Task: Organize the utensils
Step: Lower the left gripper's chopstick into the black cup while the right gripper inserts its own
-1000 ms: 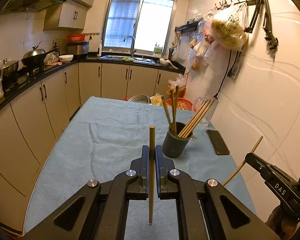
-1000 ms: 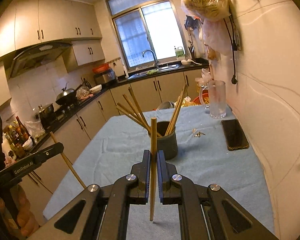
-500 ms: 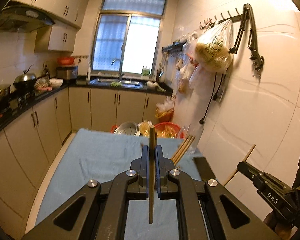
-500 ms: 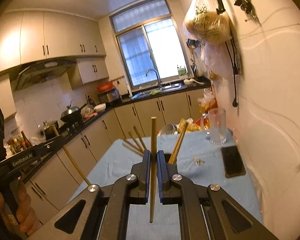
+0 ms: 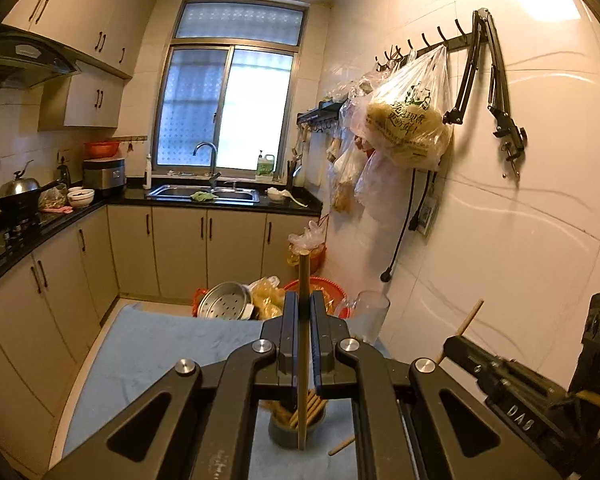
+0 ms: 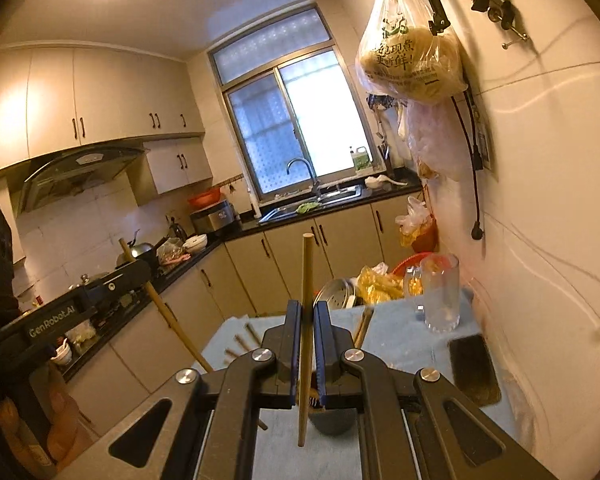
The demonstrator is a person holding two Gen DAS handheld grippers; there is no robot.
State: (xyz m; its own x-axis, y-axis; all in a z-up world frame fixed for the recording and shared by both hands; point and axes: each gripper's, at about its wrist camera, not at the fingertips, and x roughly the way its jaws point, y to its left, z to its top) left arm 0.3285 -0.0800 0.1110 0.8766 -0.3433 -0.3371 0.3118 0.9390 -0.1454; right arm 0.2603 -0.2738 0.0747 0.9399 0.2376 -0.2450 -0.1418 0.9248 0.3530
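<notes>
My left gripper (image 5: 303, 312) is shut on a wooden chopstick (image 5: 302, 280) held upright, its lower end over the dark grey utensil cup (image 5: 290, 434), which holds several chopsticks. My right gripper (image 6: 307, 320) is shut on another wooden chopstick (image 6: 307, 272), also upright, above the same cup (image 6: 332, 422). Both grippers hover over the table with the blue cloth (image 5: 148, 344). The right gripper also shows in the left wrist view (image 5: 500, 376), and the left gripper in the right wrist view (image 6: 80, 300). A chopstick tip (image 5: 342, 446) lies on the cloth beside the cup.
A glass mug (image 6: 440, 298) and a dark phone (image 6: 472, 364) sit on the table by the right wall. Plastic bags (image 5: 408, 120) hang from wall hooks. Kitchen cabinets (image 5: 60, 272) run along the left; a steamer pan (image 5: 224, 302) and bags lie beyond the table's far edge.
Both grippers have moved forward and tilted up over the cup, which has dropped from mid-view to under the fingers. Each still holds its chopstick.
</notes>
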